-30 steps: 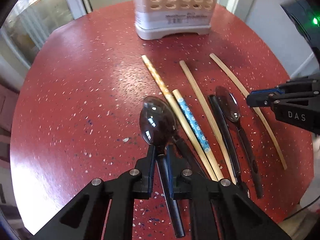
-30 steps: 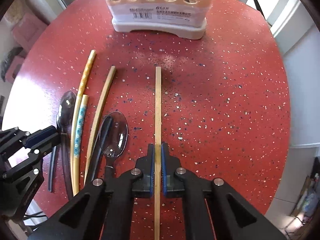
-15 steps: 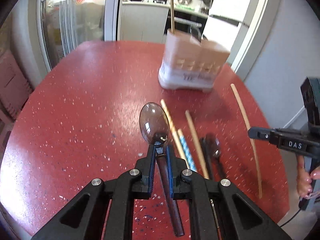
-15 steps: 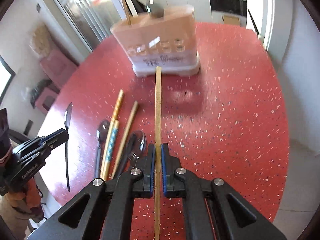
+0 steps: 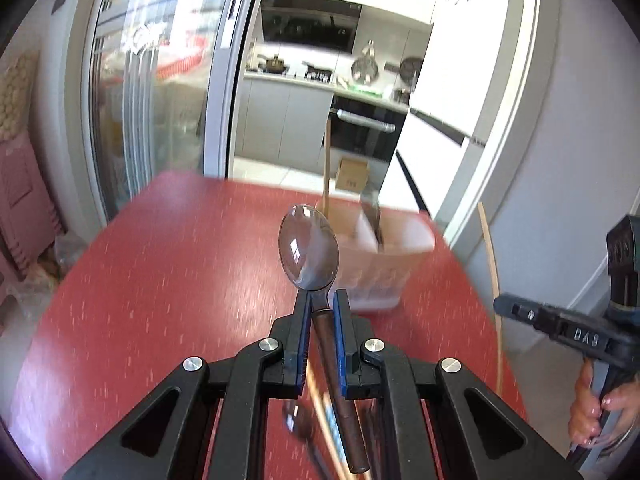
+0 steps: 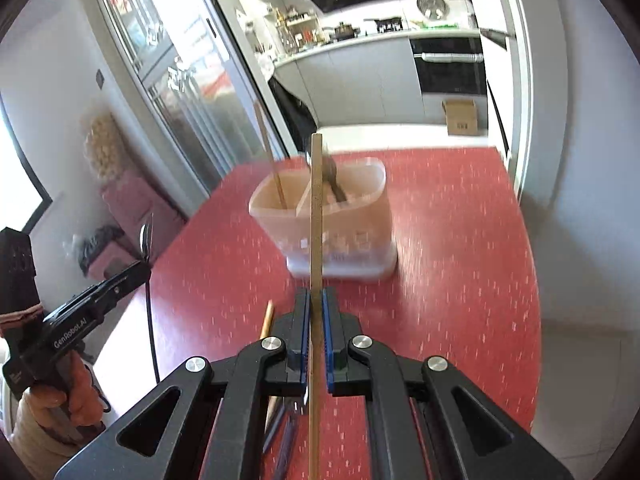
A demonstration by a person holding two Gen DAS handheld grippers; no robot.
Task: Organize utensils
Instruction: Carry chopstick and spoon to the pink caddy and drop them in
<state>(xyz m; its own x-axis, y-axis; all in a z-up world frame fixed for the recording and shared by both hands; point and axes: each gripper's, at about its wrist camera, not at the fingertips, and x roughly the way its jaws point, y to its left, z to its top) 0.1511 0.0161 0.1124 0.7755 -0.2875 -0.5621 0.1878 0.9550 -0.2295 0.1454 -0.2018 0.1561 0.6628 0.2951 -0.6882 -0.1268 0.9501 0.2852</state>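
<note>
A spoon (image 5: 309, 254) was clamped in the left tool (image 5: 321, 312), a chopstick (image 6: 315, 216) in the right tool (image 6: 316, 312); ahead, the holder (image 6: 340, 216) was partly filled, and more utensils (image 5: 320, 416) were left below on the surface (image 5: 168, 264).

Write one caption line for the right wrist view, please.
Right gripper holds a wooden chopstick above the red table, pointed toward the utensil holder.

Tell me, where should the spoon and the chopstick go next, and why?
Probably forward, over the holder. The left gripper is shut on the spoon and the right gripper on the chopstick, both up off the red table. The holder's top is open, with utensils inside.
</note>
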